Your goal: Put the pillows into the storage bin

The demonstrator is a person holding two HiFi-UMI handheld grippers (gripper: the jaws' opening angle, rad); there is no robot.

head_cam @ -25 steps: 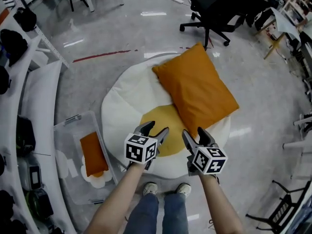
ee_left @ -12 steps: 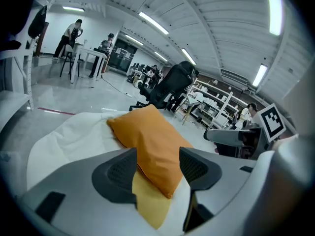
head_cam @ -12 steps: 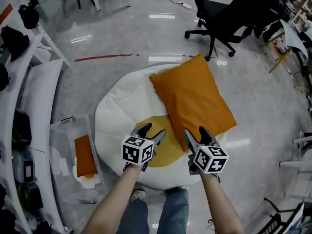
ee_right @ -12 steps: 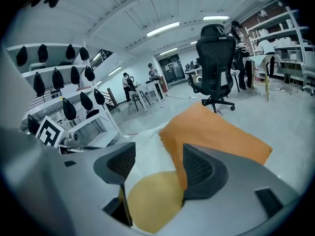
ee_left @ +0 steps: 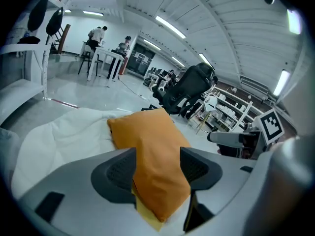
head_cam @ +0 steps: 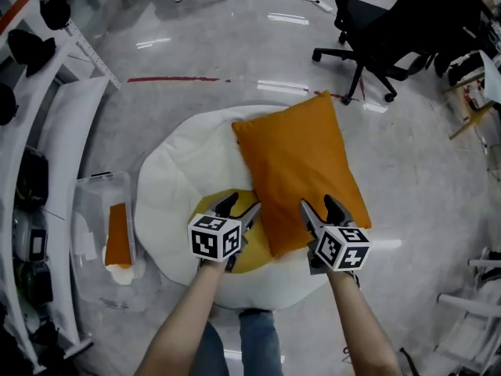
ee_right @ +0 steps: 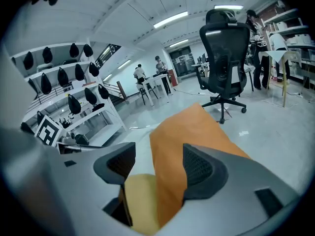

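Both tools were open, jaws apart, with nothing pinched between the pads. The left gripper (head_cam: 241, 208) hovered over the yellow centre (head_cam: 255, 254) of the round white cushion (head_cam: 184, 171) on the floor. The right gripper (head_cam: 319, 205) hovered over the near edge of the large orange pillow (head_cam: 301, 159). This pillow lay slantwise across the cushion, outside the bin. The clear storage bin (head_cam: 106, 178) stood on the floor at left, just beside the cushion, with a smaller orange pillow (head_cam: 117, 233) inside. A black office chair (head_cam: 376, 34) stood beyond.
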